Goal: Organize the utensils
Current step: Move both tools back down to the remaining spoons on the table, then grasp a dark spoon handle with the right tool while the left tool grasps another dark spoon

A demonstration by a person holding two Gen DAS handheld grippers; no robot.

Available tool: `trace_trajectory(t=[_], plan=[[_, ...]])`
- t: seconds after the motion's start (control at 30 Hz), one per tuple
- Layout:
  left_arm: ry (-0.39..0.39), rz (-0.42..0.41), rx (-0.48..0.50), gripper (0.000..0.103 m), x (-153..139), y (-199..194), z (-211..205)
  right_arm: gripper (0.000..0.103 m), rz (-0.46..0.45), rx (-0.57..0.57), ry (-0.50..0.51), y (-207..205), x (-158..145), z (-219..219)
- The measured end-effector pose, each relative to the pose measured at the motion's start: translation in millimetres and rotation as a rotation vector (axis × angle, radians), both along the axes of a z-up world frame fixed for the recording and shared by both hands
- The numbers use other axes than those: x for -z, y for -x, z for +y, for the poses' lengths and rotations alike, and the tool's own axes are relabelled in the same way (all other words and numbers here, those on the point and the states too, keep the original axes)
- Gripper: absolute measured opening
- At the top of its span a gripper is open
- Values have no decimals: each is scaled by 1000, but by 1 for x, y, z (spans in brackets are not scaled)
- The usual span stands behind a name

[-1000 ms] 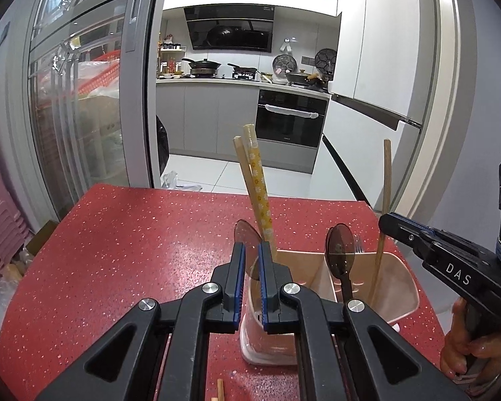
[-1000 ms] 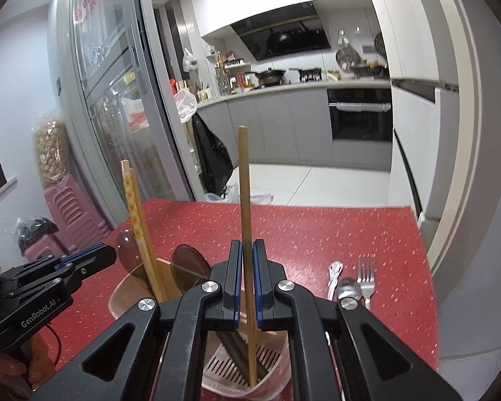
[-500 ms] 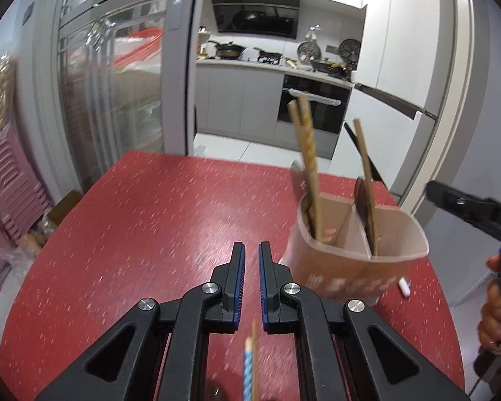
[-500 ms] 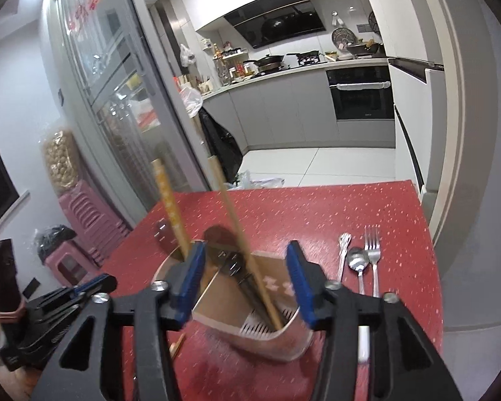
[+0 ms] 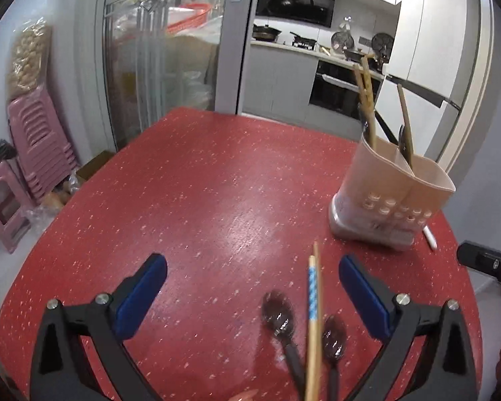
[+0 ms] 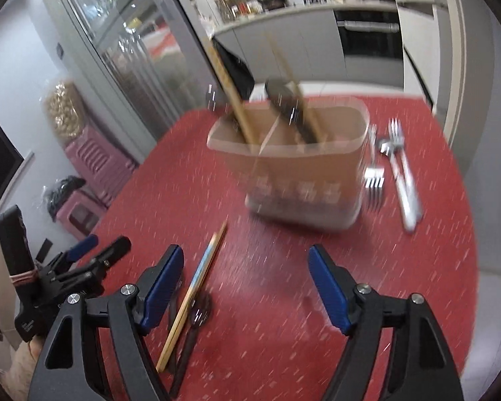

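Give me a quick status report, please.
Left hand-held gripper open, right hand-held gripper open. Chopsticks and spoons on table; holder upright. Nothing obstructing.

No text, brand, number or sign can be read in either view. In the right wrist view the other gripper point(image 6: 83, 267) carries pale lettering on its black body, too small and blurred to make out. The red marks high on the fridge point(image 5: 431, 33) in the left wrist view are likewise illegible.
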State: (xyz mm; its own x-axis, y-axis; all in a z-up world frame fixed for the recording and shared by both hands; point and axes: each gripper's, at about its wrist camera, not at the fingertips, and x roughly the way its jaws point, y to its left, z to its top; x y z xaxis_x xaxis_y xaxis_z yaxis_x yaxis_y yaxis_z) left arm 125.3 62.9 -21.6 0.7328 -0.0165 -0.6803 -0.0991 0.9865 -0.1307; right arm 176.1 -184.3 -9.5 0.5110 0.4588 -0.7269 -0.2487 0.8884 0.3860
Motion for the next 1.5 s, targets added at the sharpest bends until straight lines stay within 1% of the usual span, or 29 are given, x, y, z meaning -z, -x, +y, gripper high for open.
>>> trace_trajectory(t=[0.13,0.2,0.3,0.37,0.47,0.53,0.63,0.67,0.8,0.9,1.07,1.17,1.27,1.33,1.43,1.5], plan=[[-18,51,-19,103,28,3,9,80,98,-14,5,15,25,19],[-21,80,-26,103,42,3,14,80,133,-31,26,23,36,31],[-17,128,-41,103,62,1,25,80,179,-54,60,30,52,50],[5,161,-38,103,75,0,32,79,208,-63,75,32,60,61],[8,192,-43,103,85,0,39,73,244,-65,112,33,71,74],[-1,210,-44,103,92,-2,41,64,269,-61,134,32,78,80],[11,208,-52,103,96,2,48,55,302,-61,152,31,88,88],[16,206,-53,103,96,6,53,54,309,-62,160,31,91,93],[31,202,-53,103,93,9,61,51,314,-69,198,34,96,105],[34,221,-42,103,95,7,63,48,301,-75,237,35,96,116],[42,243,-18,103,89,-2,48,45,276,-88,321,32,91,134],[60,258,-7,103,89,-4,41,41,254,-96,369,34,92,144],[76,272,2,103,89,-7,37,26,236,-90,401,34,92,146],[82,282,8,103,89,-9,35,13,232,-85,400,38,93,143],[88,300,23,103,90,-13,27,13,234,-88,369,36,92,137],[84,314,30,103,90,-15,21,13,223,-95,369,36,93,138]])
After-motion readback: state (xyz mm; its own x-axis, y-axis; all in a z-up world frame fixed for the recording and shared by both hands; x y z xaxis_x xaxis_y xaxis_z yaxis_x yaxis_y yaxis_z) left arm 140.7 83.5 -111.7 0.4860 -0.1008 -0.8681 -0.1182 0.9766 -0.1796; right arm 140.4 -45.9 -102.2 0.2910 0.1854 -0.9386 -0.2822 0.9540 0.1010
